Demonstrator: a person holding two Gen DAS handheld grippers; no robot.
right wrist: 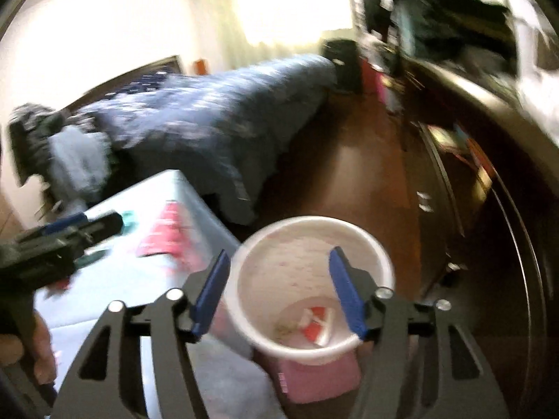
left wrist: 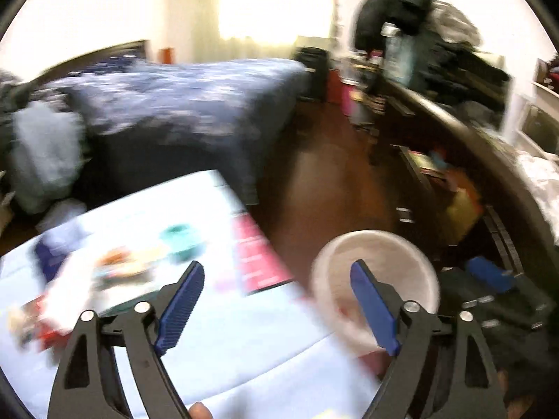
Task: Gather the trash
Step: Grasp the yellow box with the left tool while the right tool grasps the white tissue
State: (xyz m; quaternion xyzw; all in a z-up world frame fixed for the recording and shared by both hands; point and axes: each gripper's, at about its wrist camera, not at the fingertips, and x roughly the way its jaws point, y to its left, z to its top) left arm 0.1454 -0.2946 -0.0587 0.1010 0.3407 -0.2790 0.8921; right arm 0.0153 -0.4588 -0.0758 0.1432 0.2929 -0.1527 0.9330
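Observation:
A round white and pink trash bin [right wrist: 370, 269] stands on the floor beside a low table with a light blue cloth [right wrist: 139, 279]. Red and white scraps [right wrist: 316, 324] lie in its bottom. My right gripper [right wrist: 279, 286] is open and empty, right above the bin's mouth. My left gripper [left wrist: 277, 300] is open and empty, over the table's right edge, with the bin [left wrist: 415, 262] to its right. Blurred wrappers and paper [left wrist: 118, 269], a teal object [left wrist: 181, 241] and a red leaflet [left wrist: 255, 255] lie on the table [left wrist: 244, 342]. The left gripper also shows at the left of the right wrist view [right wrist: 66, 237].
A bed with a dark blue patterned cover [left wrist: 181, 104] stands behind the table. A dark desk with cluttered shelves [left wrist: 454, 160] runs along the right. Brown wood floor [left wrist: 328, 174] lies between them. Both views are motion-blurred.

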